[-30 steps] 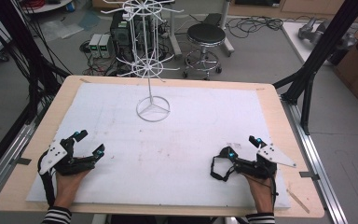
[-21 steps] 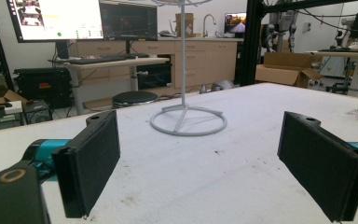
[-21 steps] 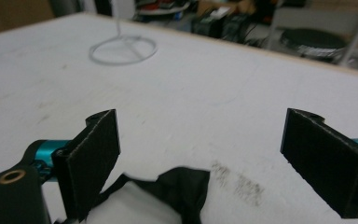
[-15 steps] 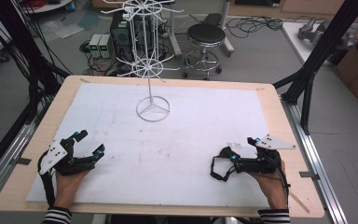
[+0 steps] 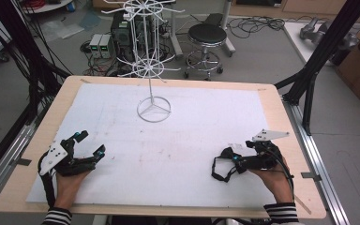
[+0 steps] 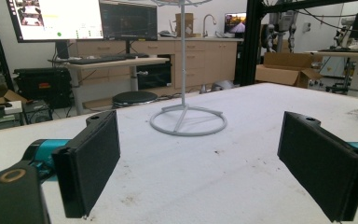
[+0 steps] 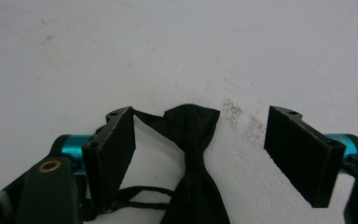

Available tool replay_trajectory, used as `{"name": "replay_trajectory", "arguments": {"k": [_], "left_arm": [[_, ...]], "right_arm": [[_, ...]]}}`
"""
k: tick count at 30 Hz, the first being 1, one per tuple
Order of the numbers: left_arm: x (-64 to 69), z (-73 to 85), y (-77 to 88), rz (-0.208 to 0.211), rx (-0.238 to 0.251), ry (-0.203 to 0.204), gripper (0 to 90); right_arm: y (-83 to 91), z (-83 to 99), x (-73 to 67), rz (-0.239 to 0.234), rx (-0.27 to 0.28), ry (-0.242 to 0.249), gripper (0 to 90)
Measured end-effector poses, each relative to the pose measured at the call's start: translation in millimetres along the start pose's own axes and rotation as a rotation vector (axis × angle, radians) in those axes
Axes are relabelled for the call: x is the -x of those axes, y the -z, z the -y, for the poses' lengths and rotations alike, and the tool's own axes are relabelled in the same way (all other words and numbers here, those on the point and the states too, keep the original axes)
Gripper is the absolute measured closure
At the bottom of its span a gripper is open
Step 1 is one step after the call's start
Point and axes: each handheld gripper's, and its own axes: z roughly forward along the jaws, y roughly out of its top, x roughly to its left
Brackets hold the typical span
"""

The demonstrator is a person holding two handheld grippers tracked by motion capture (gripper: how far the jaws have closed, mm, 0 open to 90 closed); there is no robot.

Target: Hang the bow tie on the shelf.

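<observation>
Between my right gripper's (image 7: 200, 144) spread jaws lies a black bow tie (image 7: 193, 154) with its thin strap, flat on the white table (image 5: 206, 126). I judge it soft and light; grip the knot. My left gripper (image 5: 82, 152) rests open, empty, near the wire stand (image 5: 153, 108).

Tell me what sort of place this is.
Most likely a lab or workshop set up for recording. The table stands inside a black frame with cables; monitors sit on a desk behind, with wooden cabinets and cardboard boxes around.
</observation>
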Motion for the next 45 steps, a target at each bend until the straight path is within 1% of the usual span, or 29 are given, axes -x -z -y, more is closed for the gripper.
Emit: {"name": "replay_trajectory", "arguments": {"k": [4,6,7,11,15,18,19,21,23,24,29,33,34,35,38,39,40,41,45], "left_arm": [[0.0,0.0,0.0,0.0,0.0,0.0,13.2],[0.0,0.0,0.0,0.0,0.0,0.0,13.3],[0.0,0.0,0.1,0.0,-0.001,-0.001,13.2],[0.1,0.0,0.0,-0.001,0.0,0.002,13.2],[0.1,0.0,0.0,-0.002,0.001,0.002,13.2],[0.1,0.1,0.0,-0.002,0.001,0.002,13.2],[0.1,0.0,0.0,-0.002,0.001,0.002,13.3],[0.0,0.0,0.0,-0.002,0.0,0.002,13.2],[0.0,0.1,-0.1,-0.002,0.001,0.003,13.3],[0.0,0.0,0.0,-0.002,0.0,0.002,13.3],[0.0,0.0,0.0,-0.001,0.0,0.004,13.3],[-0.1,0.1,0.0,-0.001,0.001,0.005,13.4],[0.0,0.0,0.0,-0.001,0.001,0.005,13.4],[0.0,0.1,0.0,-0.001,0.001,0.005,13.4],[-0.1,0.1,-0.1,-0.001,0.001,0.005,13.4],[-0.1,0.1,0.0,-0.001,0.001,0.005,13.5],[-0.1,0.1,-0.1,-0.001,0.001,0.006,13.5],[-0.2,0.1,0.0,-0.001,0.001,0.006,13.5],[-0.3,0.0,0.1,-0.001,0.0,0.006,13.5]], "right_arm": [[-5.5,-1.3,2.1,0.014,-0.077,0.023,29.8],[-8.1,-1.4,2.8,0.005,-0.107,0.04,34.7],[-9.3,-1.3,3.2,0.0,-0.121,0.048,35.6],[-14.7,-0.8,2.9,-0.005,-0.168,0.065,40.2],[-19.6,-1.4,3.2,-0.009,-0.209,0.063,44.9],[-22.8,-2.4,3.4,-0.005,-0.239,0.073,48.0],[-23.8,-2.7,3.7,-0.006,-0.243,0.079,48.2],[-25.3,-3.2,3.6,-0.012,-0.256,0.086,52.7],[-26.8,-3.6,3.7,-0.015,-0.269,0.1,54.9],[-27.5,-3.7,3.4,-0.012,-0.277,0.1,56.4],[-31.8,-4.1,3.4,-0.025,-0.303,0.113,62.4],[-36.0,-4.4,3.0,-0.026,-0.323,0.126,63.6],[-36.6,-4.3,2.6,-0.026,-0.33,0.119,63.9],[-37.3,-4.4,3.3,-0.033,-0.33,0.126,64.0],[-38.8,-4.5,3.2,-0.031,-0.34,0.127,64.1],[-39.6,-4.3,3.6,-0.033,-0.342,0.134,64.1],[-39.9,-4.1,2.5,-0.031,-0.354,0.121,64.3],[-40.6,-4.0,2.6,-0.035,-0.359,0.121,64.8],[-42.8,-4.8,0.9,-0.037,-0.374,0.131,70.1]]}}
